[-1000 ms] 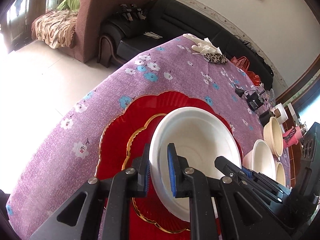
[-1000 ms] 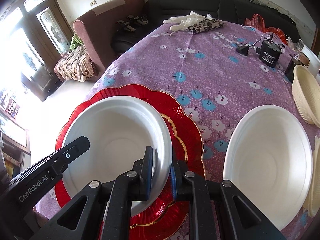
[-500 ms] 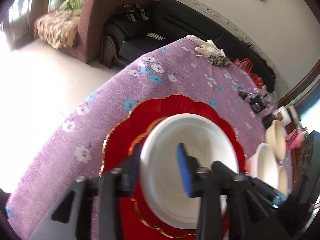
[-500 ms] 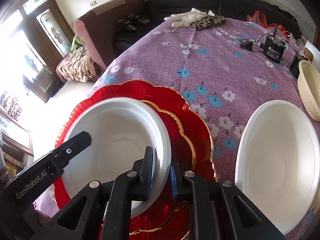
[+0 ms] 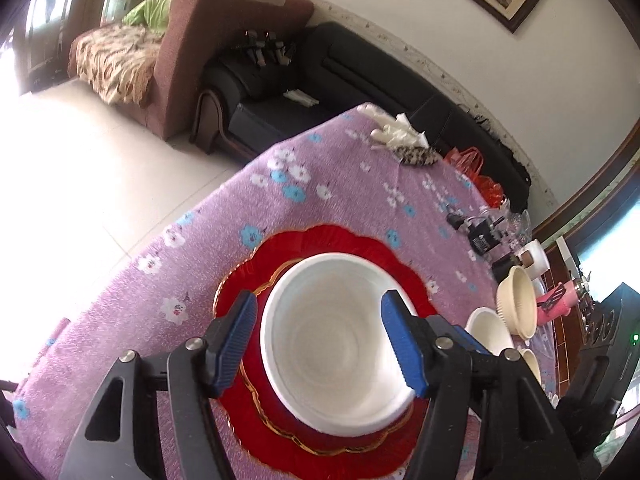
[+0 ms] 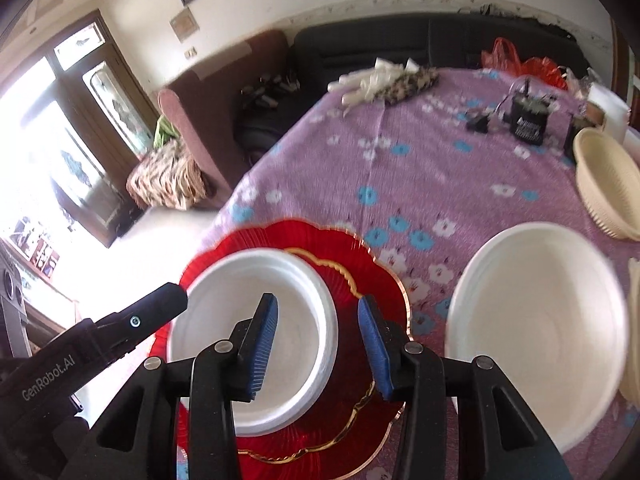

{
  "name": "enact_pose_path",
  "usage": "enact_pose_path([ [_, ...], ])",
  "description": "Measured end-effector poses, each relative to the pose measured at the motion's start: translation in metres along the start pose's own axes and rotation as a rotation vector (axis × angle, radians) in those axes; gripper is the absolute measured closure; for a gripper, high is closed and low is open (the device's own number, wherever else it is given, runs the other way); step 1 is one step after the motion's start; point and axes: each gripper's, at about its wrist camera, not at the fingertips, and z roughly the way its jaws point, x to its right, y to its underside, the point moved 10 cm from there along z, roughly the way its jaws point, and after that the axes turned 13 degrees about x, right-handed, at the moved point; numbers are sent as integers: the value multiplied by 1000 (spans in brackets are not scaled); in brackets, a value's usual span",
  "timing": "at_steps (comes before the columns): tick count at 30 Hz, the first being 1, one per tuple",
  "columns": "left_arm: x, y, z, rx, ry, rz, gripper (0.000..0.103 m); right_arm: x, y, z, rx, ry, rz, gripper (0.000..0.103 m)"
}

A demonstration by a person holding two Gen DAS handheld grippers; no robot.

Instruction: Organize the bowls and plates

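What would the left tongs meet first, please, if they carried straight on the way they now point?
Most likely the round white foam bowl on the scalloped red plate: it sits directly between the open left tongs. Depth is unclear, so the gap cannot be judged.

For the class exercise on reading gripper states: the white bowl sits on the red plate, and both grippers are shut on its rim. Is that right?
Not quite. The white bowl does sit on the red plate, but both wrist views show the left gripper and right gripper open, jaws apart, neither gripping the rim.
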Motion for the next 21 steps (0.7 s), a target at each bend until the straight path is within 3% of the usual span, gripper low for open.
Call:
enact_pose_path([
  [7,29,-8,-54,154,-15,134,29,-1,-9,-53,98,-21,-51,49],
  [13,66,7,-103,298,-83,310,16,19,5,-98,160,-13,-59,48],
  [18,97,33,-119,328,-111,406,12,53,21,-133,217,22,7,41],
  [21,120,53,-120,305,-94,457,12,82,31,-152,237,48,72,40],
])
